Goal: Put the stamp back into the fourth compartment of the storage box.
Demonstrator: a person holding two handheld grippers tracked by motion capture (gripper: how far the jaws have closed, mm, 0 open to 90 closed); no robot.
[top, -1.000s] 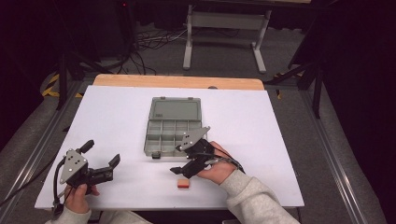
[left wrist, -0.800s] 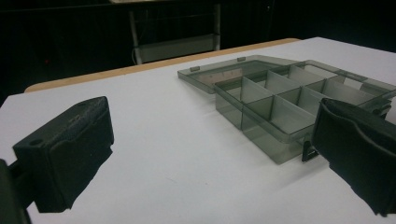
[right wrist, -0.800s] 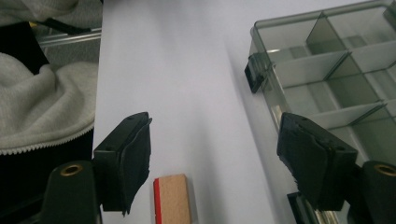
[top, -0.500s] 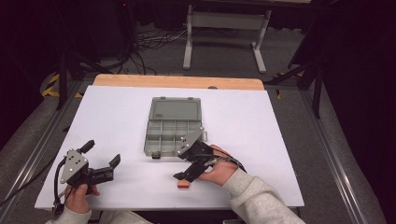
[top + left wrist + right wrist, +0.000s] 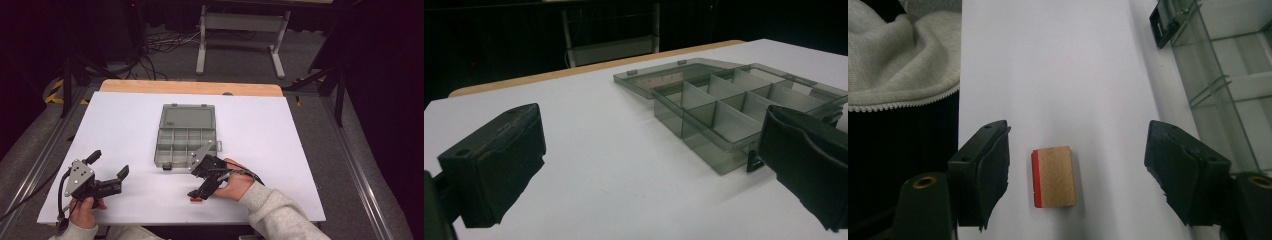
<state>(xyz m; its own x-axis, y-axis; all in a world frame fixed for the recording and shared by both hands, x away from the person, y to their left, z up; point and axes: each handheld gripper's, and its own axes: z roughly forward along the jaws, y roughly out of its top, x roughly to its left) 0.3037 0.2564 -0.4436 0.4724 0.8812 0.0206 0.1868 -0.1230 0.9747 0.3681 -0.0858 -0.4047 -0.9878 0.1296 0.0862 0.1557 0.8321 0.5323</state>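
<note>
While my right claw point(image 5: 1075, 170) hangs spread around the small wooden block point(image 5: 1054, 176) at lower centre, I judge it light, stiff, best pinched across its long sides.

Both grippers, the left gripper point(image 5: 111, 176) and right gripper point(image 5: 199, 186), are black with blocky matte jaws, a grey three-cornered plate atop each, a black cable trailing behind, and pale grey knit sleeves point(image 5: 280, 215) behind the hands.
</note>
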